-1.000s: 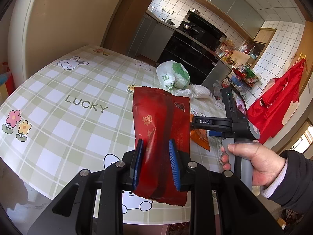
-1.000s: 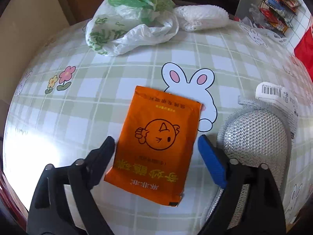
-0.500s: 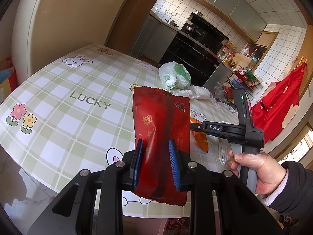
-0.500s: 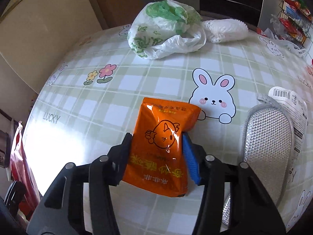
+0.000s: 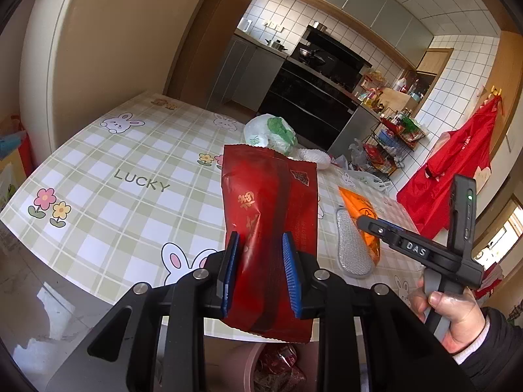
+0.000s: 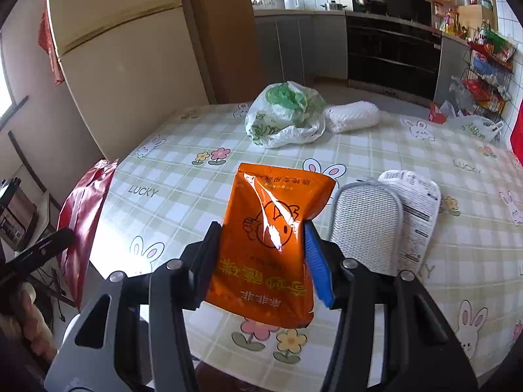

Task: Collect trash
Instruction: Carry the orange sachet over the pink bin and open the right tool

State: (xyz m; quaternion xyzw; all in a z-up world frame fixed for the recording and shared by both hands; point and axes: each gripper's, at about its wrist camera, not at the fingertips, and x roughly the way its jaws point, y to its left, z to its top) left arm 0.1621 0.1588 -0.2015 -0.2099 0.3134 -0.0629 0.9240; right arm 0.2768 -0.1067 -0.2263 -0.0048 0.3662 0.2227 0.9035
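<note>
My left gripper (image 5: pixel 261 271) is shut on a red snack packet (image 5: pixel 269 209) and holds it upright past the table's near edge, above a pink bin (image 5: pixel 271 369) with red wrappers inside. My right gripper (image 6: pixel 261 258) is shut on an orange packet (image 6: pixel 273 238) with a cartoon face and holds it lifted above the checked tablecloth (image 6: pixel 183 176). The red packet also shows in the right wrist view (image 6: pixel 83 219) at the far left. The orange packet shows in the left wrist view (image 5: pixel 356 209) ahead of the right gripper body.
On the table lie a white and green plastic bag (image 6: pixel 284 117), a white foam net (image 6: pixel 351 116), a silver mesh pad (image 6: pixel 366 225) on a printed white sleeve (image 6: pixel 415 202). A fridge (image 6: pixel 124 49) stands to the left.
My right gripper closed on the orange packet and lifted it off the table. Both grippers drew back toward the table's near edge; the bin came into view below the left one.
</note>
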